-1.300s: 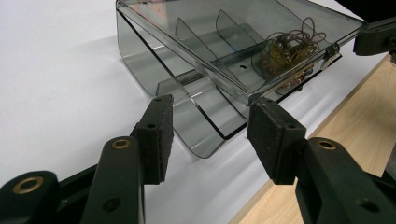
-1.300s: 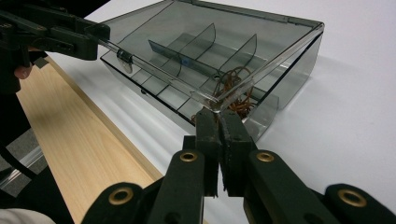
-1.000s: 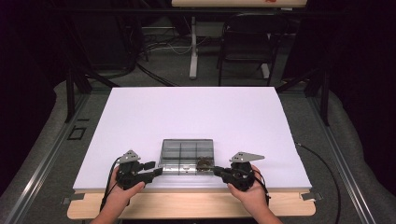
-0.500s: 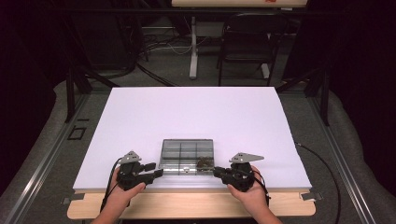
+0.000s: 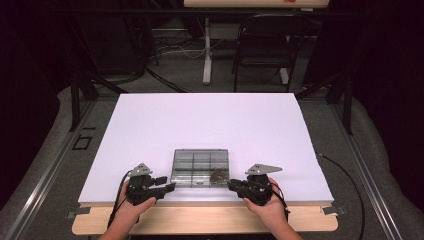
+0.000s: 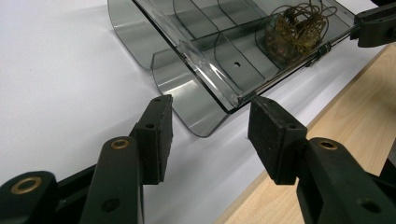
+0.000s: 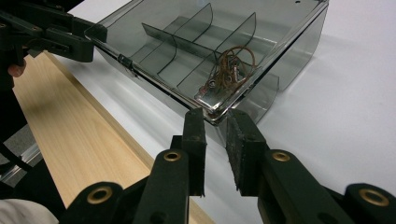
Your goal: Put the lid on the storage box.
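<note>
High view shows the smoky compartment box (image 5: 200,167) at the white table's (image 5: 210,120) near edge, its long axis running between the 2 grippers. The left gripper (image 5: 167,188) stands apart at one near corner, unclamped. The right gripper (image 5: 232,184), jaws just opening and narrowly parted, sits at the other corner, beside the tangled wire (image 5: 218,175).

wide white table (image 5: 210,120) lies open beyond – the box (image 5: 200,167) blocks the near edge.

In the high view the tangle (image 5: 218,175) inside the smoked plastic box (image 5: 200,168) is too small to identify, and both forearms are cut off by the bottom edge.
</note>
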